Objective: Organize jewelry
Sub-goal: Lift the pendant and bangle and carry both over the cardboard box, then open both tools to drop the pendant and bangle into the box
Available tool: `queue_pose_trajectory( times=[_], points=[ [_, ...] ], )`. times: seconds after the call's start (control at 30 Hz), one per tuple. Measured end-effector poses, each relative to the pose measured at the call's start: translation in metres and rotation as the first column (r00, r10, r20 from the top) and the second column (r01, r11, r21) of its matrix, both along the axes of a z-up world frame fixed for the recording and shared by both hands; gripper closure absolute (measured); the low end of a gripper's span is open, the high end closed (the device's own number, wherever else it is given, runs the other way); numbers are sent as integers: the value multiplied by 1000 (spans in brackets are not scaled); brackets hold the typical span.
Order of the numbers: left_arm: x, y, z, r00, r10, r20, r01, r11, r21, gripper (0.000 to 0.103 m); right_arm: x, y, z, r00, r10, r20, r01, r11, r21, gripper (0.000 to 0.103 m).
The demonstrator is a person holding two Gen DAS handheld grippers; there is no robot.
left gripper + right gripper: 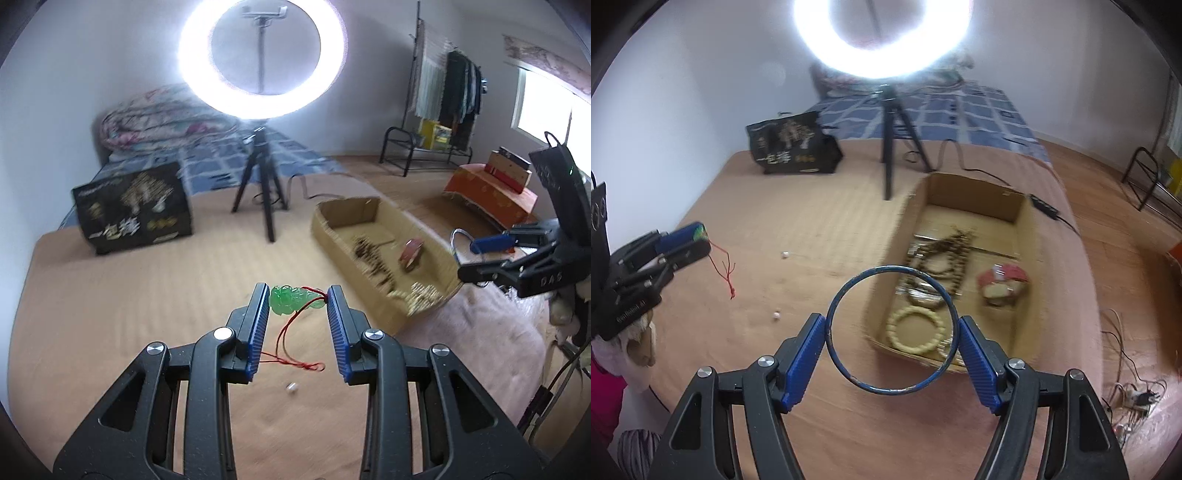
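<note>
Left gripper pinches a green jade-like pendant between its two blue pads, held clear above the tan blanket that covers the bed. One thin red cord hangs from the pendant in a loop and trails down toward the blanket. Two small white beads, the nearer one and a farther one, lie loose on the blanket below and between the two grippers.

Right of centre, the right gripper holds one dark blue bangle across its width, the pads pressing on the ring's opposite sides, so the jaws stand wide. The bangle hangs just in front of the near edge of one open cardboard box.

Inside the box lie one cream beaded bracelet, a blurred heap of dark bead strings that cannot be counted, and one red and cream piece too blurred to name.

Farther back stand one ring light on a tripod and one black printed bag.

The step in hand appears to be carrying both pieces to the box. The next move likely calls for bringing each gripper over the box opening, lowering it, then spreading the jaws to drop the piece inside. The two loose beads would remain to be collected.
</note>
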State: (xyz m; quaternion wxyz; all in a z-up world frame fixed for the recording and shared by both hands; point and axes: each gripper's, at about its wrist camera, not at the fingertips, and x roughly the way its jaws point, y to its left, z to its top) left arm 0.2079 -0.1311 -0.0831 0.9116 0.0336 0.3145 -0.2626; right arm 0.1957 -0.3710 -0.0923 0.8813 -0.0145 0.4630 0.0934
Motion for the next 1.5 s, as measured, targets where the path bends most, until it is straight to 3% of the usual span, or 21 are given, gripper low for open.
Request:
queue_pose_trajectory(
  times=[0.3, 0.67, 1.1, 1.5],
  points=[
    [19, -63, 20, 997, -77, 12, 77, 996, -50, 71, -2, -56, 4, 995, -103, 16, 103, 995, 12, 29],
    [36, -113, 23, 993, -118, -11, 117, 987, -106, 71, 32, -95, 0, 987, -163, 19, 162, 986, 27, 29],
    [30, -151, -10, 988, -148, -40, 146, 988, -51, 71, 93, -111, -11, 974, -225, -2, 224, 972, 77, 29],
    [21, -175, -28, 980, -194, -40, 195, 981, 17, 71, 122, -108, -30, 971, -237, -34, 239, 966, 96, 29]
  ],
)
